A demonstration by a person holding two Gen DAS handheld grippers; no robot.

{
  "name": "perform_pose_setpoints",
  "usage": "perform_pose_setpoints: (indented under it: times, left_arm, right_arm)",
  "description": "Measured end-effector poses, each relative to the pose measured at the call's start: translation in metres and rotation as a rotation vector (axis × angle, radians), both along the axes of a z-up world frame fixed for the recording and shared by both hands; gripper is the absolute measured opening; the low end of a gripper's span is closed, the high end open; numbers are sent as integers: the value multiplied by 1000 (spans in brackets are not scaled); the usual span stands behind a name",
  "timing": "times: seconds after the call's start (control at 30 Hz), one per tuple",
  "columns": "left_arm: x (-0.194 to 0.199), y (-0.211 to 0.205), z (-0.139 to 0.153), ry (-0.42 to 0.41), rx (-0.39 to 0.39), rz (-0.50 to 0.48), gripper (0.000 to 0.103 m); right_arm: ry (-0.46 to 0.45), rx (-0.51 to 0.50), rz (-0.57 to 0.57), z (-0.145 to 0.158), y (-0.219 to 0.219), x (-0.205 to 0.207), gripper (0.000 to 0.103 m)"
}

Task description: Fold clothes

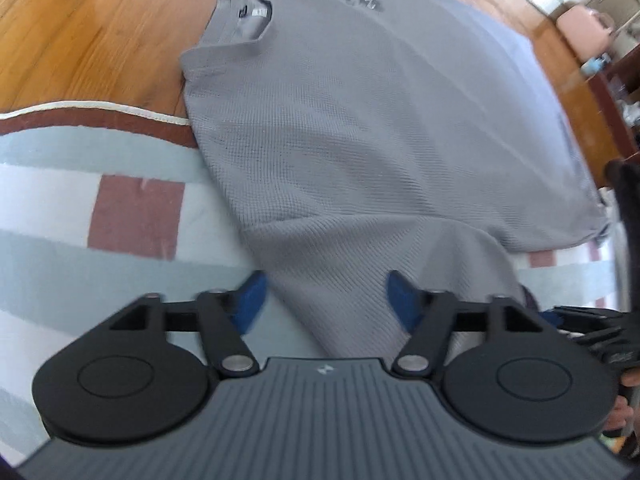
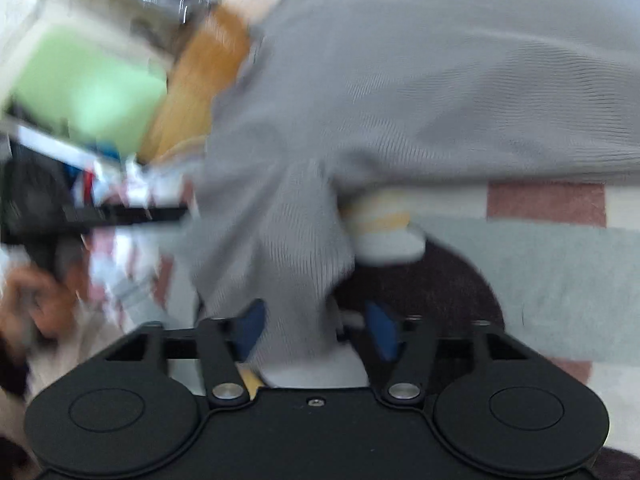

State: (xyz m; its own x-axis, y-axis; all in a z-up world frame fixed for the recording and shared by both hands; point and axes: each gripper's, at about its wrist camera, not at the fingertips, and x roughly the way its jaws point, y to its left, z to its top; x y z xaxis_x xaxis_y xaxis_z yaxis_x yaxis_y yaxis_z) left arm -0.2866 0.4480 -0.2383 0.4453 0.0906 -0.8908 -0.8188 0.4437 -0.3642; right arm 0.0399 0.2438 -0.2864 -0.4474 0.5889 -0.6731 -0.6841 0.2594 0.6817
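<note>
A grey shirt (image 1: 360, 128) lies spread across a striped rug (image 1: 80, 208) and wood floor (image 1: 80, 32), collar far, long axis running away. The left gripper (image 1: 324, 300) and right gripper (image 2: 312, 328) each have cloth between wide-set fingers; whether either truly grips it cannot be told.

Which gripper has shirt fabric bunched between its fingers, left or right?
The right gripper: a bunched fold of the grey shirt runs down between its blue fingers. The left gripper is spread wide, the shirt lying flat between its fingers, ungripped.
</note>
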Motion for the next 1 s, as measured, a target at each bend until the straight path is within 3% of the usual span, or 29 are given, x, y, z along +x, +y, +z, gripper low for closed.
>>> perform_pose_setpoints:
  times: [0.07,0.1,0.13,0.17,0.2,0.23,0.27,0.3,0.37,0.4,0.47,0.57,0.63,0.67,0.7,0.83,0.93,1.0]
  left_arm:
    - [4,2,-6,5,-3,-3,74]
    - [5,3,-8,8,-4,-4,73]
    - [7,3,-11,10,-6,-5,53]
    - [9,4,-13,14,-5,-8,28]
    - [7,2,-11,31,5,-16,19]
    - [5,-1,-8,66,33,-14,17]
    - [2,-2,-6,115,76,-7,18]
    - [-1,-3,-5,161,114,0,19]
    - [-8,0,-3,223,147,28,19]
    - [-11,1,-3,247,161,44,19]
    - [-15,1,5,214,173,69,21]
    - [-4,-13,20,154,205,20,30]
    - [15,-25,28,98,173,-40,39]
    - [29,-31,33,76,158,-71,41]
    - [44,-36,38,55,145,-104,41]
    - [117,-53,49,27,159,-249,47]
    - [170,-63,36,52,190,-324,48]
    - [182,-69,23,69,222,-333,48]
  right_arm:
    - [45,19,-62,-11,1,3,65]
    - [53,48,-69,-13,2,2,56]
    - [52,49,-37,-13,4,-3,39]
    - [54,50,-5,-13,7,-7,12]
    - [92,44,40,-12,8,-11,12]
    - [173,52,48,-10,5,-11,12]
    - [253,59,56,-9,1,-12,5]
    - [329,64,62,-8,-2,-12,5]
    - [324,-25,34,-14,-9,-14,5]
    - [246,-66,49,-14,-12,-16,5]
    - [74,-104,71,-12,-24,-18,6]
    - [58,-42,-8,2,-53,8,13]
    - [10,-19,-93,8,-73,34,29]
    - [-28,-20,-160,11,-86,51,50]
    - [-65,-20,-228,15,-98,68,56]
    - [-75,-5,-532,18,-147,130,63]
    - [-12,13,-719,9,-181,161,63]
    - [55,23,-811,-2,-196,169,63]
